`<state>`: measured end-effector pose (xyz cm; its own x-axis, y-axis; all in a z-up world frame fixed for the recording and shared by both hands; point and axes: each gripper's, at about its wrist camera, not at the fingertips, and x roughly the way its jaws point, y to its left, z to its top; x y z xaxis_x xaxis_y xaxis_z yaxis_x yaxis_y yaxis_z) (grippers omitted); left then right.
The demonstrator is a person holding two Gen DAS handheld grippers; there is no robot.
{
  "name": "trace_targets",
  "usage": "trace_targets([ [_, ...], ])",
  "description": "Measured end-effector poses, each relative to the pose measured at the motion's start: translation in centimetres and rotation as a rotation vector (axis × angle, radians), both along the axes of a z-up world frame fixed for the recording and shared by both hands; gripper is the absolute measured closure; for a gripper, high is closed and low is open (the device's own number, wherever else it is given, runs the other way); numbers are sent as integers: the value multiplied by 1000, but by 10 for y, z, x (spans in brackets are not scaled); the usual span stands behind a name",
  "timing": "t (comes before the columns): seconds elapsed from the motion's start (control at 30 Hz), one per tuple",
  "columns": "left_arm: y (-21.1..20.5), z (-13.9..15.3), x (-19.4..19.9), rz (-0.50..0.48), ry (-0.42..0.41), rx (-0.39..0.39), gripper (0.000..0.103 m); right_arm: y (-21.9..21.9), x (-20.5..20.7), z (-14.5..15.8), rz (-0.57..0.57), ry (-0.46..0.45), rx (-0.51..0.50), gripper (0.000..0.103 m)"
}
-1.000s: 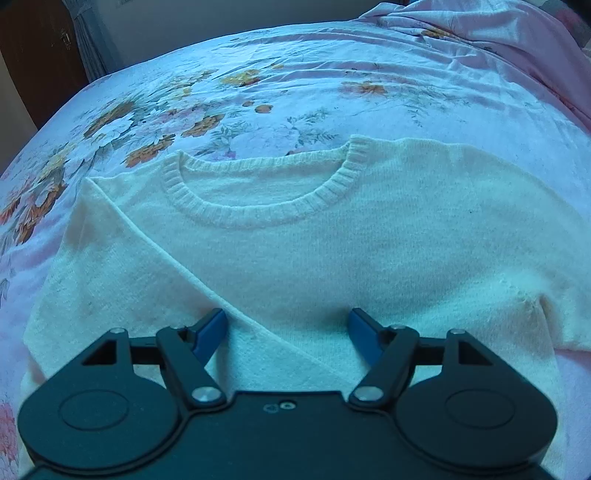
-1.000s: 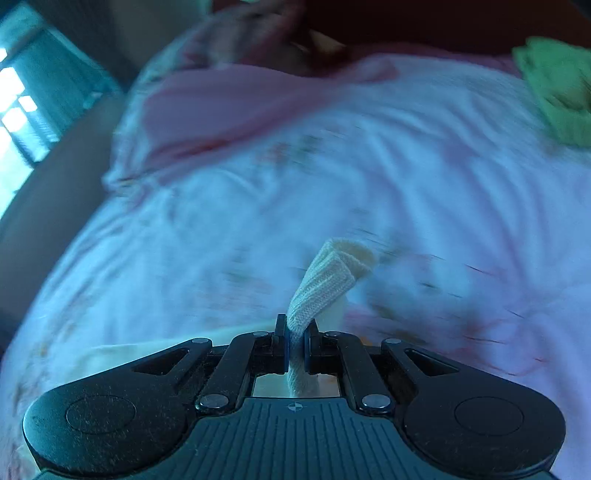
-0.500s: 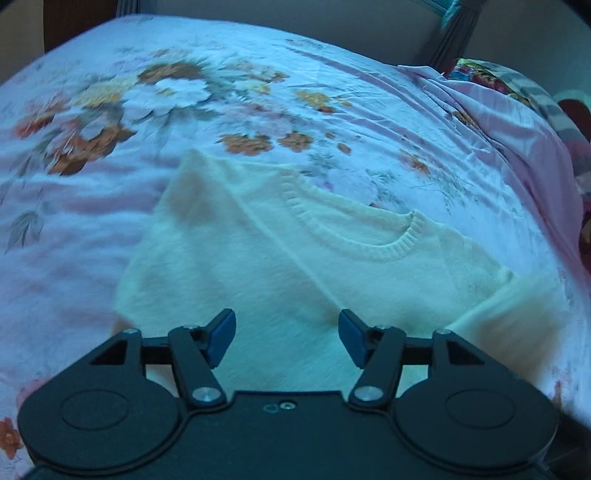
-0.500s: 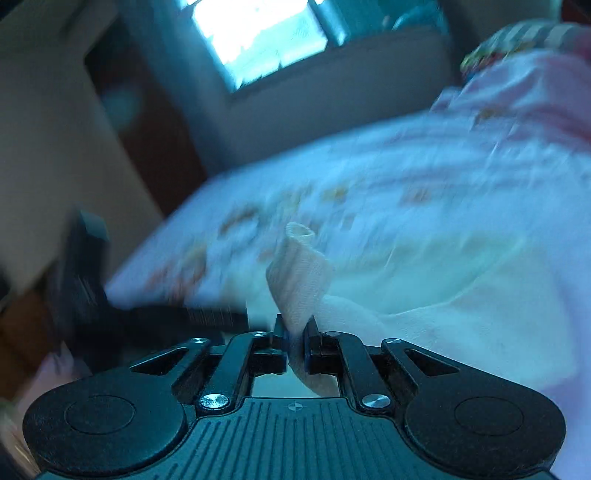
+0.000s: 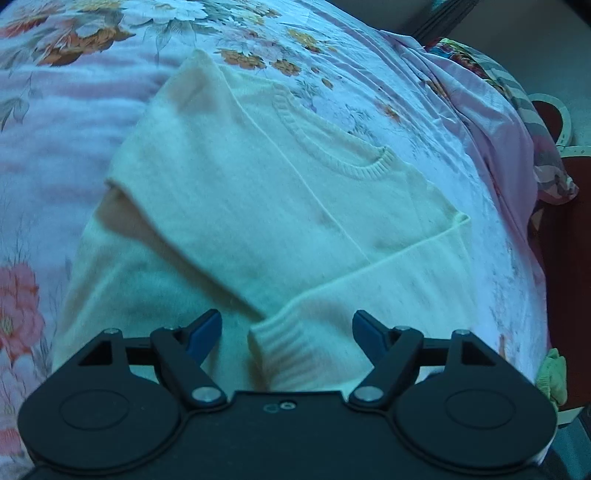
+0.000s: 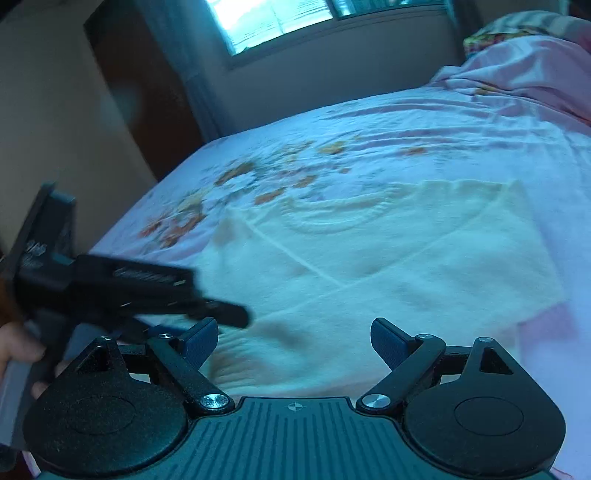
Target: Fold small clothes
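A cream knitted sweater (image 5: 280, 192) lies flat on the floral bed sheet (image 5: 74, 103), both sleeves folded across its front. The ribbed cuff (image 5: 280, 347) of the right-hand sleeve rests between the blue pads of my left gripper (image 5: 287, 330). Those jaws are opening and the pads stand clear of the cuff. My right gripper (image 6: 293, 339) hovers low over the sweater (image 6: 388, 266), its jaws opening wide with only flat knit beneath them. In the right wrist view the left gripper's black body (image 6: 110, 284) shows blurred at the left, held by a hand (image 6: 18, 347).
A bunched pink blanket (image 6: 517, 66) lies at the far right of the bed. A small green cloth (image 5: 554, 373) sits at the bed's right edge. Beyond the bed are a window (image 6: 295, 18) and a dark wooden cupboard (image 6: 140, 92).
The right gripper carried the sleeve cuff across the sweater and let it go, its jaws springing apart. The sleeve now lies over the front. The left gripper swung sideways and widened slightly.
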<state>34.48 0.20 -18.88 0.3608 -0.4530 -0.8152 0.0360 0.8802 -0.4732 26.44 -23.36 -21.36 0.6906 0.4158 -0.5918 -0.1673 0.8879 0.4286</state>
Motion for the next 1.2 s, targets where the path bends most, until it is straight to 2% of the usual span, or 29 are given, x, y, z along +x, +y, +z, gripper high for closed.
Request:
trace_targets([
  [0.07, 0, -3, -7, -7, 11, -6, 40, -13, -6, -1, -41, 16, 24, 14],
  [0.13, -2, -7, -13, -3, 10, 2, 59, -22, -10, -2, -77, 30, 29, 14],
  [0.2, -5, -11, -16, 8, 11, 5, 69, -30, -20, 2, -105, 20, 13, 14],
  [0.27, -8, -12, -20, 22, 3, 10, 87, -36, -29, 6, -151, 2, -25, 14],
  [0.3, -10, -13, -22, 27, -4, 12, 101, -40, -32, 7, -172, -7, -37, 14],
  [0.37, -12, -7, -27, 58, -42, 13, 101, -48, -38, 9, -224, -18, -72, 18],
  [0.4, -13, 1, -29, 67, -80, 9, 101, -52, -36, 9, -244, -16, -92, 30],
  [0.43, -12, 13, -31, 68, -123, -12, 101, -58, -37, 8, -270, -9, -113, 36],
  [0.53, -6, 51, -34, 61, -249, -27, 101, -74, -28, 6, -329, -9, -134, 36],
  [0.63, 17, 72, -36, 115, -309, -53, 101, -90, -18, 5, -369, -8, -138, 36],
  [0.7, 33, 74, -41, 154, -335, -26, 101, -94, -13, 4, -378, -6, -153, 36],
  [0.73, 37, 69, -41, 157, -326, -8, 101, -94, -10, 3, -373, -2, -155, 36],
  [0.87, 41, 27, -40, 150, -199, 47, 101, -87, 5, -4, -349, 9, -184, 36],
  [0.93, 44, 11, -44, 150, -154, 37, 101, -79, 15, -6, -334, 12, -205, 37],
  [0.97, 44, 7, -45, 155, -143, 31, 101, -76, 20, -7, -328, 12, -216, 41],
  [1.03, 47, 7, -45, 163, -142, 26, 101, -74, 34, -8, -322, 30, -226, 60],
  [1.1, 53, 11, -43, 176, -148, 10, 101, -76, 46, -6, -328, 30, -202, 64],
  [1.13, 56, 11, -41, 188, -148, 14, 101, -76, 53, -7, -332, 38, -223, 64],
  [1.2, 63, 10, -33, 222, -141, 29, 101, -77, 71, -22, -314, 122, -291, 64],
])
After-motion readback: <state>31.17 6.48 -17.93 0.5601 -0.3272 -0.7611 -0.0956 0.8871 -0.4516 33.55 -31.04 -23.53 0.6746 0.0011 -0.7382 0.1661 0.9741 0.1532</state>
